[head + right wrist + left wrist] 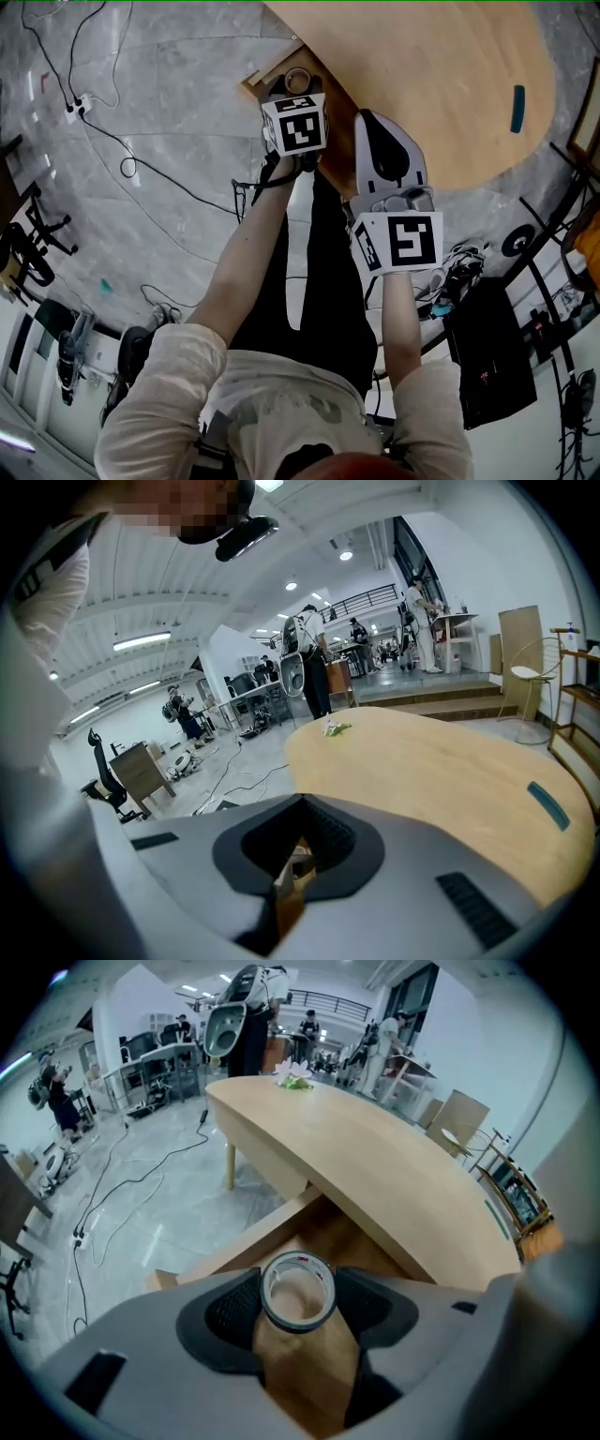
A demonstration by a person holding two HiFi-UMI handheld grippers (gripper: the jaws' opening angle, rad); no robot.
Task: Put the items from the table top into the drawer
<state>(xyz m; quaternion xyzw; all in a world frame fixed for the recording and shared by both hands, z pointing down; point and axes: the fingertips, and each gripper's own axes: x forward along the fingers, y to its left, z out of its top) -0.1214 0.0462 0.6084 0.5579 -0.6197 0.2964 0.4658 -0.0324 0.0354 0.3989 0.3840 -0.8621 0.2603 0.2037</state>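
Beneath the near edge of a light wooden oval table (pixel 441 66), an open wooden drawer (pixel 234 1246) juts out over a grey marbled floor (pixel 178 112) strewn with black cables (pixel 141 159).

The left gripper (pixel 298 1290) points steeply down into the drawer. Its black ribbed pads (pixel 230 1312) are spread wide and pinch a dark grey roll of tape with a pale inner core (pixel 298 78) between them, one pad on each side of the outer band. The roll sits over the drawer's floor; whether it touches the wood cannot be told. The roll has no long side to speak of – its central hole faces back up along the gripper, so the drawer floor shows through the ring.

The right gripper (pixel 298 808) hangs just beside the left, at the table's edge, angled down less steeply. Its jaws are pressed together at the tips with nothing caught between them; only a sliver of wood shows through the hollow behind.

On the table top lies a slim teal strip (pixel 517 108) near the far rim – well apart from both grippers. A small white and green bunch (pixel 335 728) rests at the table's distant end.
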